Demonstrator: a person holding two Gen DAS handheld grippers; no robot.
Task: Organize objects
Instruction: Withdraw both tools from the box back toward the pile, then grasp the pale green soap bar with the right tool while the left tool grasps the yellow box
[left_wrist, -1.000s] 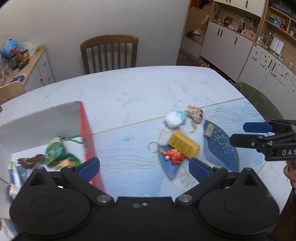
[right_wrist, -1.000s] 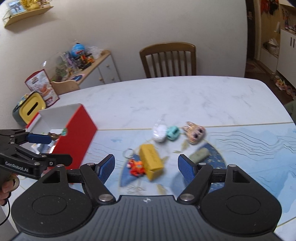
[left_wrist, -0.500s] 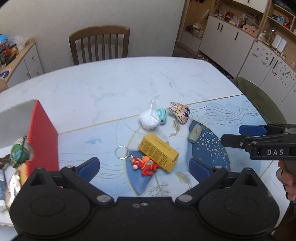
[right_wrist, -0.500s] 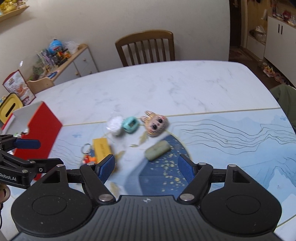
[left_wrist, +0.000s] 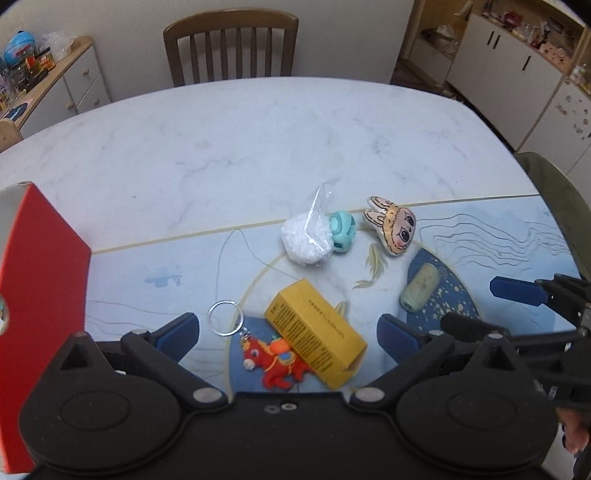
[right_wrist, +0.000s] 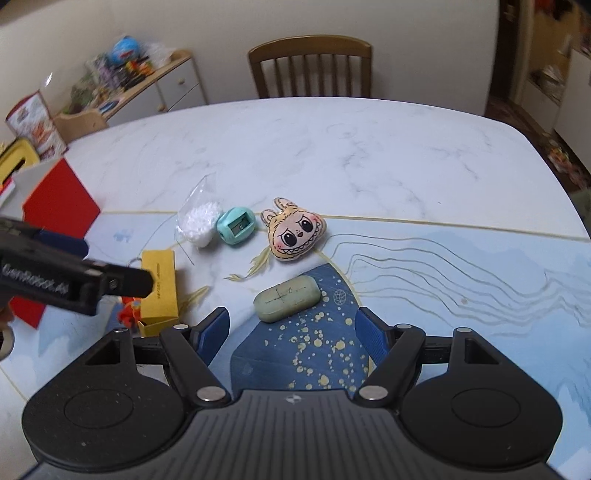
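Blue pads line both tools, and both stand spread with nothing between them. The left tool (left_wrist: 288, 338) hangs just above the red fabric keychain figure with its steel ring (left_wrist: 275, 363) and the yellow cardboard carton (left_wrist: 314, 338), which lies on its side touching the figure. The right tool (right_wrist: 291, 328) hangs over the dark blue gold-speckled patch of the printed mat (right_wrist: 310, 350); the grey-green oblong eraser (right_wrist: 287, 298) lies just ahead of its pads. Further ahead of the right tool sit three items in a row: a white fluffy ball in a clear plastic bag (right_wrist: 199, 223), touching a teal plastic pencil sharpener (right_wrist: 235, 226), then a beige flat plush rabbit-eared face (right_wrist: 297, 230) just beside it. To the left of the left tool stands the red open-topped box (left_wrist: 40, 280). Beyond lies the white marble-pattern surface (right_wrist: 332, 147), with a brown wooden slatted chair (right_wrist: 310, 66) at its far edge.
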